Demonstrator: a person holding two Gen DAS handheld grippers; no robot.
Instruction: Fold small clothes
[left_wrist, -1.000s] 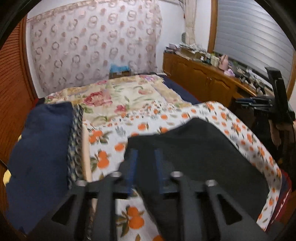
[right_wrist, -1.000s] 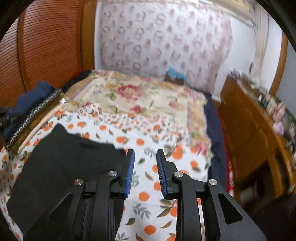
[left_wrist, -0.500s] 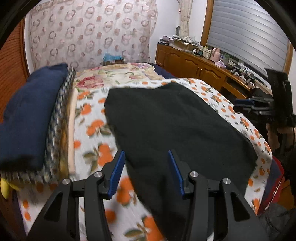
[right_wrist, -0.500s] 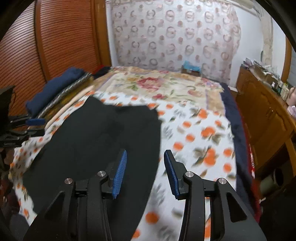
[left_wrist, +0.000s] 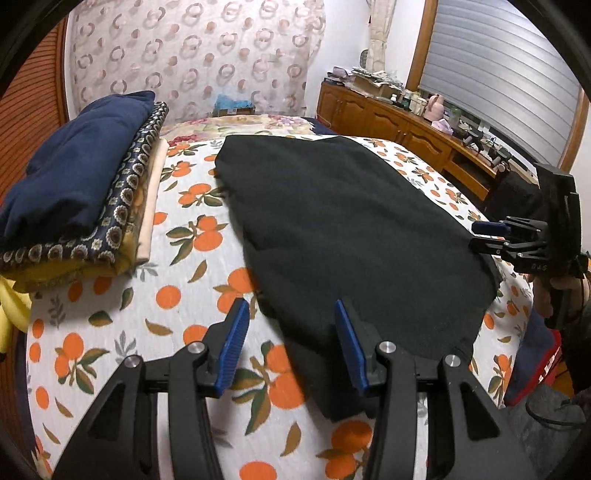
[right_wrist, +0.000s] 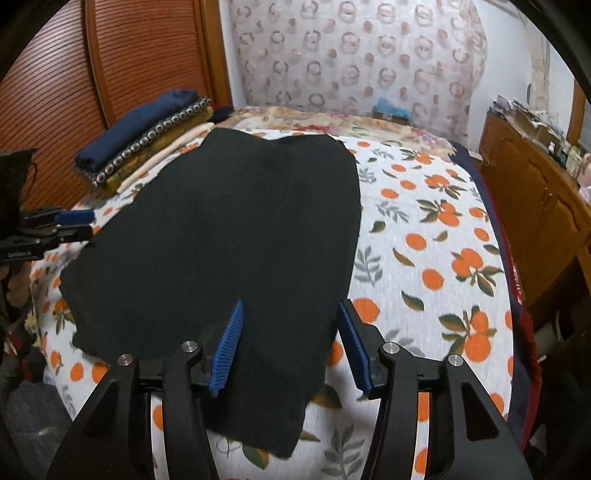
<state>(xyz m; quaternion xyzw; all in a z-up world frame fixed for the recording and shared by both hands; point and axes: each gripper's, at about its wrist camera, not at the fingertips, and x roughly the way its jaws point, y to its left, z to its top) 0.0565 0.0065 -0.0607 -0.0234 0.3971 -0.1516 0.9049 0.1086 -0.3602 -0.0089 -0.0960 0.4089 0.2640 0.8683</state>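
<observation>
on the far left sits a stack (left_wrist: 85, 177) of folded clothes. my left hand-held gripper (left_wrist: 288, 339) hangs released over the near left corner of the black cloth (left_wrist: 343, 229), which lies flat on the bed (left_wrist: 177, 295), its long axis running away from me. my right hand-held gripper (right_wrist: 290, 343), also released, straddles the near right corner. both look equally near. no containers.

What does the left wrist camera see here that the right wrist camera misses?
Only the left view shows the grey window shutter and a red item at the bed's edge. Only the right view shows the slatted wooden door. Both show the black garment spread flat, the folded pile, the orange-print sheet, and both grippers open.
</observation>
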